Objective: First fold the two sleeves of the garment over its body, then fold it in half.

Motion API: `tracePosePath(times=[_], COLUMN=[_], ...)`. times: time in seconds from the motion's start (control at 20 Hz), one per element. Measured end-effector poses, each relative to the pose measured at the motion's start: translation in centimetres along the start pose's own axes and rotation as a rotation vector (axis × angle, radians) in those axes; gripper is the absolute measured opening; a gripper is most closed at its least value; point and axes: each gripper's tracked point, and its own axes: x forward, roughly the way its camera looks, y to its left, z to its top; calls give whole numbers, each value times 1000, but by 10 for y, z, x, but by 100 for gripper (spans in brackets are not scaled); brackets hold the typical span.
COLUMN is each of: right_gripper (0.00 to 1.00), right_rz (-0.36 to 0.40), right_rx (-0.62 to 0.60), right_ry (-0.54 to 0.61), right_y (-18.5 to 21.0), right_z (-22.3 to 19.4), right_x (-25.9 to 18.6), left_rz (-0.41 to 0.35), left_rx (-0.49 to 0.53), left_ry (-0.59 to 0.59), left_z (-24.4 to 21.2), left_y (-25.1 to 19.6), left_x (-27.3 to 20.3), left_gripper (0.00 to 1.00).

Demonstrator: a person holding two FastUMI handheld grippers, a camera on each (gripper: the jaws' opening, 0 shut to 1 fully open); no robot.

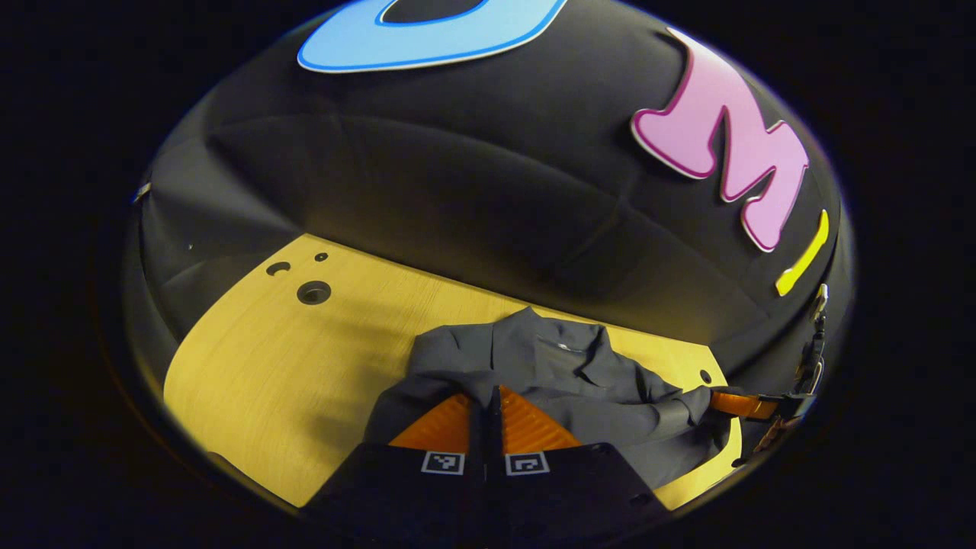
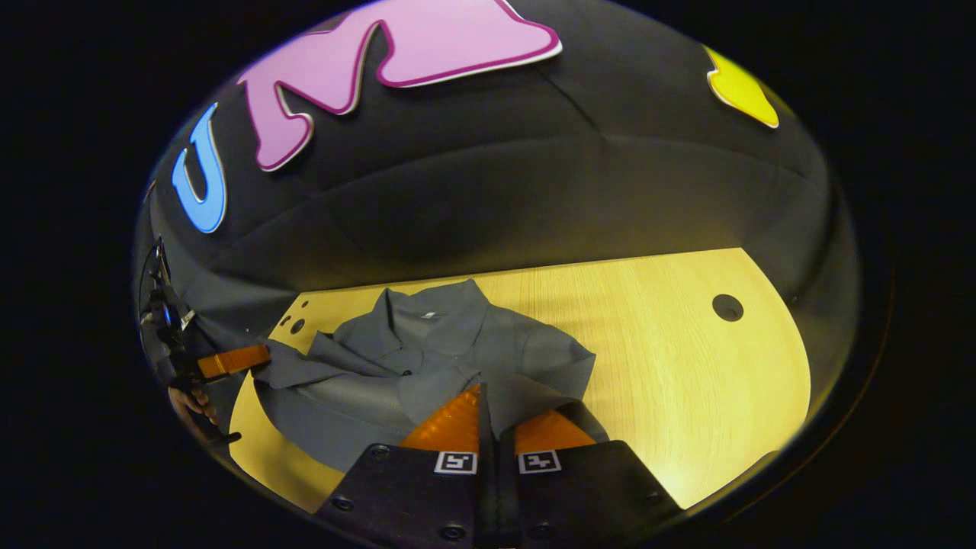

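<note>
Left claw [image 1: 493,396]: fingers drawn together, apparently pinching a fold at the near edge of the garment [image 1: 549,374]. Right claw [image 2: 482,396]: likewise closed, its tips buried in cloth at the near hem. Both point forward and slightly downward across the desk [image 2: 671,335], low over the cloth. The garment, a grey collared shirt, lies rumpled on the desk, collar toward the booth wall, its sleeves bunched and not laid out. Judgement: light, limp, thin fabric; it will sag and slide, so hold it at seams, cuffs or hem corners rather than mid-panel.
</note>
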Motion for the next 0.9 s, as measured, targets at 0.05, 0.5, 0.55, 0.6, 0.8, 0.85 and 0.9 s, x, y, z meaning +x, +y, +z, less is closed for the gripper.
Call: tracePosePath(times=[0.05,0.5,0.55,0.6,0.8,0.85,0.9], right_gripper=[5,57,71,75,99,99,99], right_rz=[-1,-7,-17,-20,-20,-35,-47], right_rx=[-8,-69,-85,-95,-97,-108,-117], right_ry=[10,52,46,37,4,-15,-34], right_y=[-2,2,1,0,5,2,2], right_z=[-2,-14,-12,-9,2,7,12], right_x=[7,27,24,21,0,-9,-19], left_rz=[8,112,107,99,93,94,97], left_rx=[0,114,128,142,180,200,224], left_ry=[6,12,10,4,-43,-58,-75], left_z=[-4,-9,-7,-2,14,19,23], left_y=[2,9,6,0,-10,-12,-14], left_x=[8,27,27,17,-15,-27,-38], left_gripper=[5,33,42,59,92,95,92])
